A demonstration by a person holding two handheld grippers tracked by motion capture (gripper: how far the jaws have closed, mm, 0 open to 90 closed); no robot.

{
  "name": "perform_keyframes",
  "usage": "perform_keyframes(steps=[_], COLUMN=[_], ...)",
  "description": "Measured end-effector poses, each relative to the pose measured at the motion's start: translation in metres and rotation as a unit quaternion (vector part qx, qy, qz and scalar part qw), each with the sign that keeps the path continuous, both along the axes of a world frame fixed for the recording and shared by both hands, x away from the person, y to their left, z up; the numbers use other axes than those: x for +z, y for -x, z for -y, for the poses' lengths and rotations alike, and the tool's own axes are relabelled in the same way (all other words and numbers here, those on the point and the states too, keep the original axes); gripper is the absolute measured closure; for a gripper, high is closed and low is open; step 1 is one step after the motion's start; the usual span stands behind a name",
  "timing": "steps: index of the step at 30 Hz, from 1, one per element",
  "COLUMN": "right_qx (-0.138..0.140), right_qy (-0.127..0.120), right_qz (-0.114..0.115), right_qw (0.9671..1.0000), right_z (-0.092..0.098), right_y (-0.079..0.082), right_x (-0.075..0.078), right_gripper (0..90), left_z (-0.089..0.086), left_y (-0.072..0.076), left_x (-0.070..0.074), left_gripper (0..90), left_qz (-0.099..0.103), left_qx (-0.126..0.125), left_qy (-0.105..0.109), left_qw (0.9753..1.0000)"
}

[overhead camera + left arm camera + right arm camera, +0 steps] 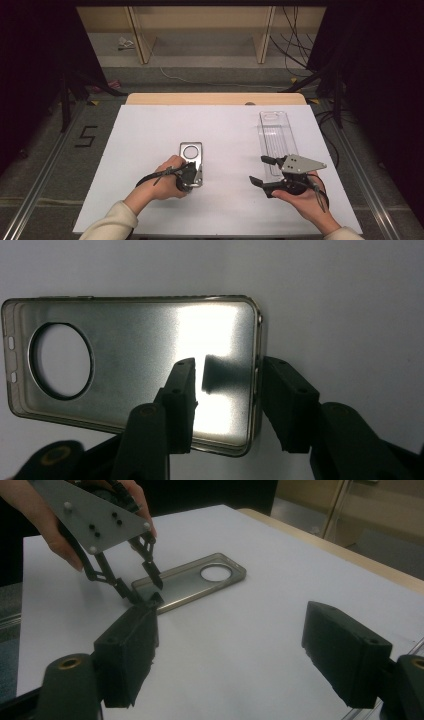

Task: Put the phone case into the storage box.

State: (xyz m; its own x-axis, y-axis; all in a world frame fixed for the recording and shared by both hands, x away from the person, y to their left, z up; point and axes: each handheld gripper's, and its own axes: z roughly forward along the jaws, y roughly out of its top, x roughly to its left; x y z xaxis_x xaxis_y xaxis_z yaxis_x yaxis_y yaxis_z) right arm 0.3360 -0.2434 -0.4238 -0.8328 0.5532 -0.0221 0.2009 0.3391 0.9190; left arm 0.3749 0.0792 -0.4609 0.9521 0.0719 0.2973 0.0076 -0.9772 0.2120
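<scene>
Phone case [125, 360], a smoky translucent shell with a round camera cut-out, lay flat and hollow side up near the middle of the white worktop [150, 130], its short end toward the person. The left gripper [225, 390] straddled that end wall, one finger inside the shell and the other outside it, the fingers [182, 390] apart and not yet pinched on the rim, seemingly lined up to pick the case up by its edge. The right gripper [260, 171], held in an upturned hand at the worktop's right, waited with its fingers spread wide and empty, pointing toward the case. A clear plastic tray [276, 135] lay just behind it, possibly the case's packaging.
</scene>
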Motion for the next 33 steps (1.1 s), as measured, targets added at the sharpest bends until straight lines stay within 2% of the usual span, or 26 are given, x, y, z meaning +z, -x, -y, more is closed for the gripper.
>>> perform_keyframes(steps=[8,15,33], right_qx=[0.001,0.002,0.002], right_qy=[0.001,0.001,0.002], right_qz=[-0.001,-0.001,-0.003], right_qw=[1.0,1.0,1.0], right_z=[-0.0003,-0.0005,-0.0008], right_y=[0.0001,0.0001,-0.0002], right_x=[-0.0004,-0.0005,-0.0013], right_gripper=[23.7,23.7,23.7], left_z=[0.0019,0.0039,0.0046], left_y=[0.0015,0.0034,0.0041], left_x=[0.0003,0.0001,0.0], left_gripper=[66.8,72.0,80.9], left_qz=[-0.008,-0.012,-0.021], left_qx=[-0.007,-0.008,-0.015], left_qy=[-0.009,-0.016,-0.02], left_qw=[0.9999,0.9998,0.9995])
